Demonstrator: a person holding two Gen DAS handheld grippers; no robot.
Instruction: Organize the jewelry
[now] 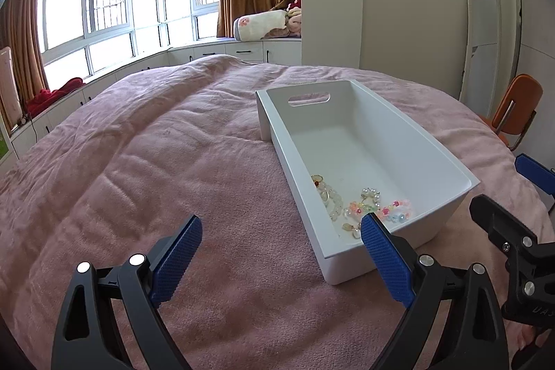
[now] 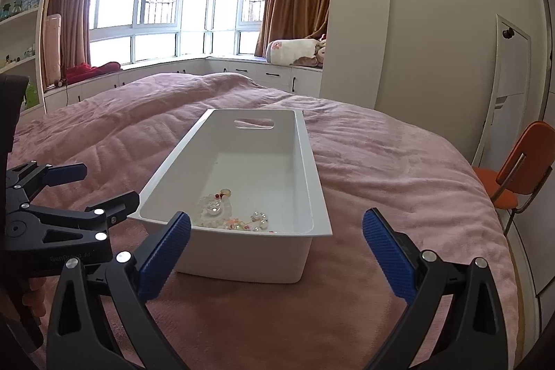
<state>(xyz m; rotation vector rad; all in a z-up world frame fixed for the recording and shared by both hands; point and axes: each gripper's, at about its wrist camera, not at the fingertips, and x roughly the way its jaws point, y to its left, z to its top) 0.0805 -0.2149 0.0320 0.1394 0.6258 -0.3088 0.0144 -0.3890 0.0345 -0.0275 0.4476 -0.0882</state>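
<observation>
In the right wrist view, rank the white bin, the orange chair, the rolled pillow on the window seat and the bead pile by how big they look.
1. White bin, clearly largest.
2. Orange chair, partly cut off.
3. Rolled pillow, far away, so likely bigger than it looks.
4. Bead pile, smallest, though close to the pillow in apparent size.

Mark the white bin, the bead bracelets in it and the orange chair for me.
white bin (image 1: 378,141), left wrist view, on its bare inner floor.
bead bracelets (image 1: 360,207), left wrist view, on the pastel beads at the near end.
orange chair (image 2: 530,148), right wrist view, on its backrest.
</observation>
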